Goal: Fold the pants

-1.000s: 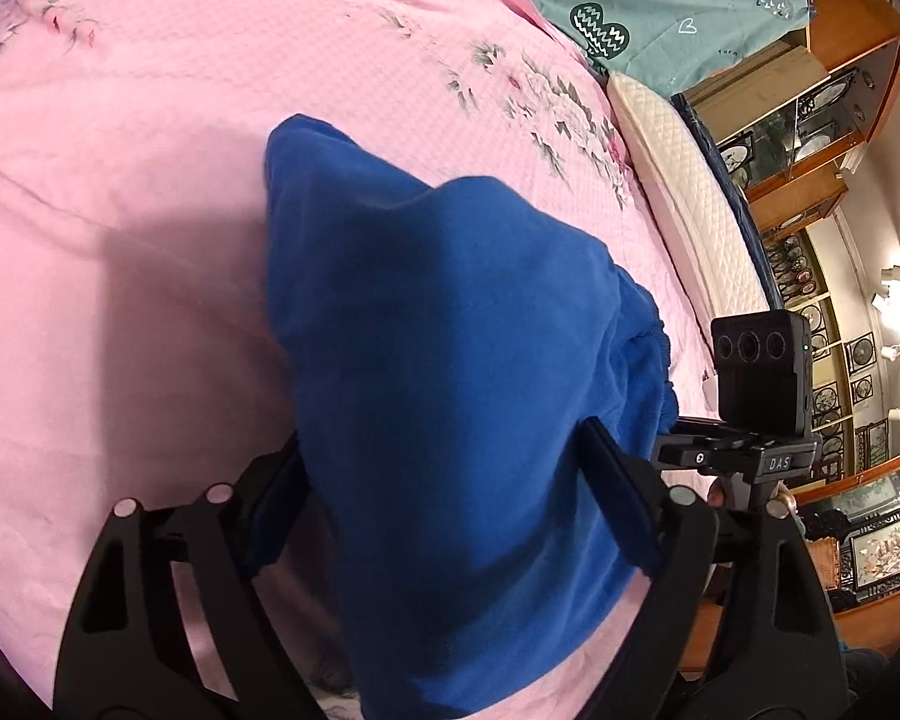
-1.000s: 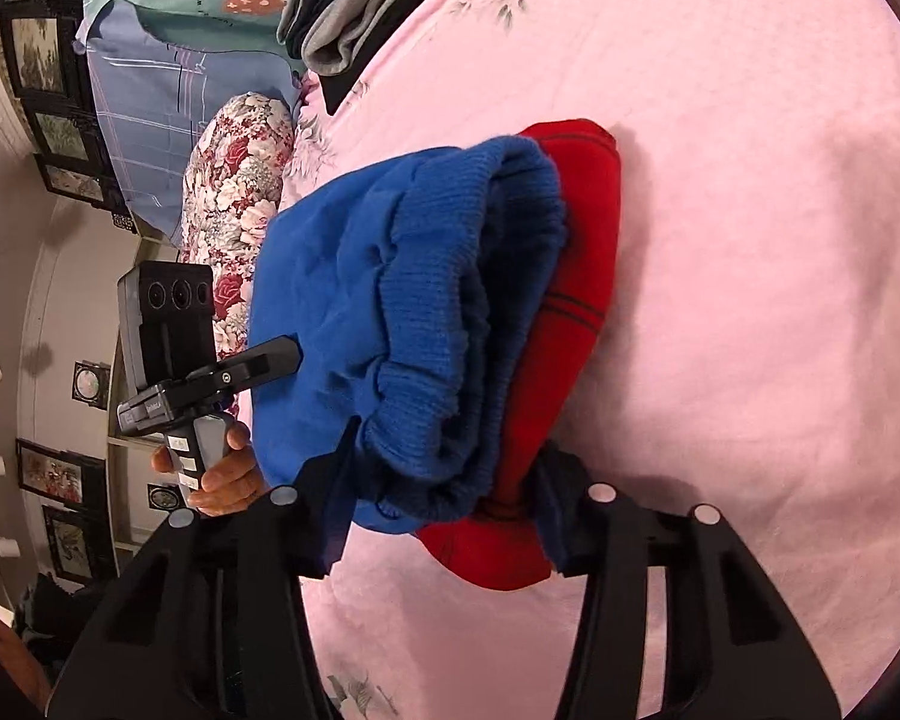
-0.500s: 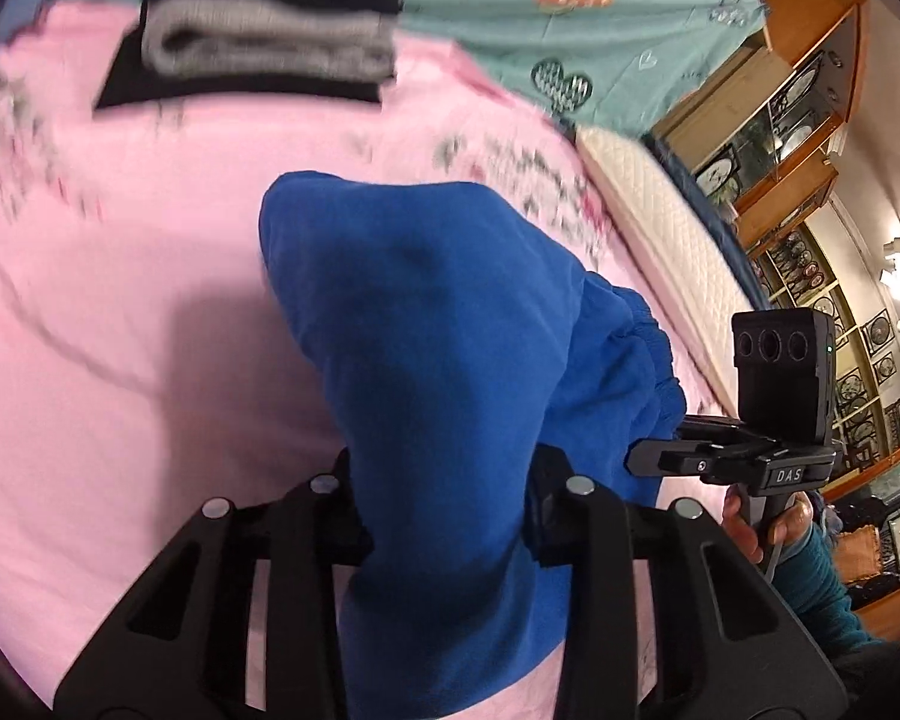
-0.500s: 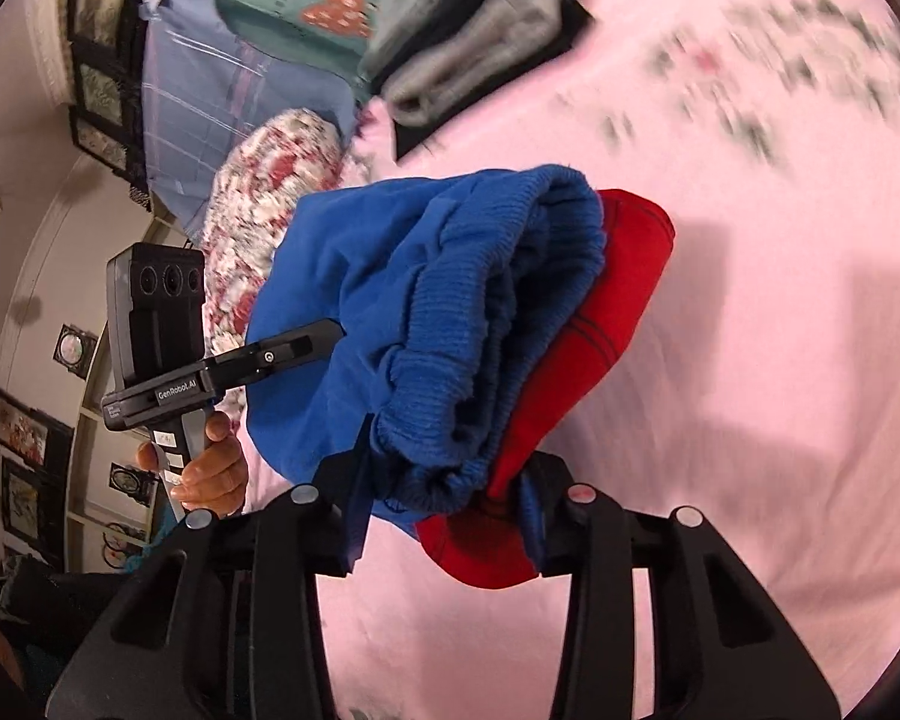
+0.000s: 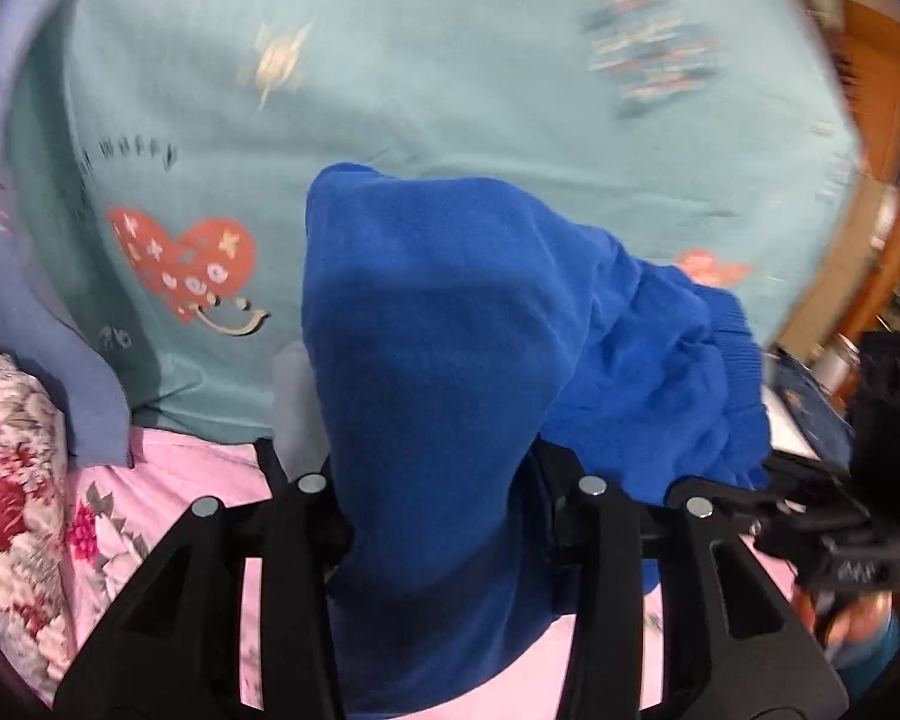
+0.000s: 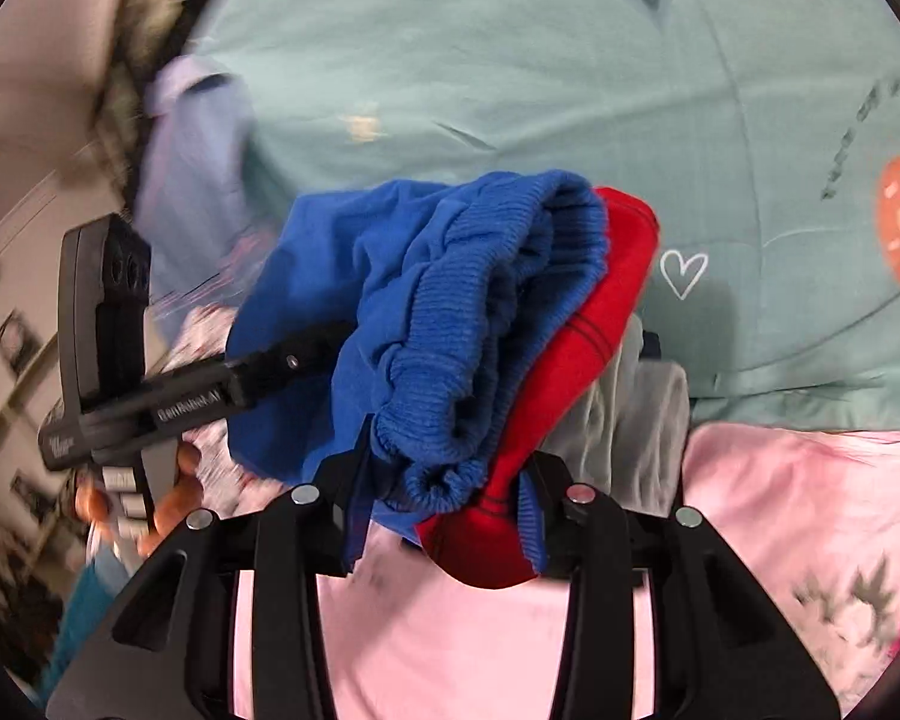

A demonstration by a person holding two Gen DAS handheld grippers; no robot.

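While a second earlier both wrist views had been filled with the pink floral bedsheet, the folded blue pants (image 5: pixel 444 324) now hung in front of a pale teal quilt (image 5: pixel 450 72) printed with a red smiling heart (image 5: pixel 183 264), which took up the whole upper part of each frame. The pink bedsheet (image 5: pixel 186 480) had shrunk to a strip along the bottom, so the bundle had been lifted and carried toward the head of the bed. The backgrounds were smeared with motion blur.

In the left wrist view, the left gripper (image 5: pixel 438 480) was pinching the smooth folded end of the pants at lower centre; its fingers had been wide apart around the cloth a second before and now pressed in against it. A floral pillow (image 5: pixel 12 480) sat at the lower left, and the other handheld device showed at the right edge.

In the right wrist view, the right gripper (image 6: pixel 444 498) was clamped on the ribbed blue waistband (image 6: pixel 468 324) together with a red lining layer (image 6: pixel 600 312) at centre, its grip narrower than before. The left gripper (image 6: pixel 294 360) reached into the cloth from the left, held by a hand (image 6: pixel 174 480) at lower left. Grey folded clothes (image 6: pixel 636 420) lay just right of the bundle, partly behind it, at the edge of the quilt.
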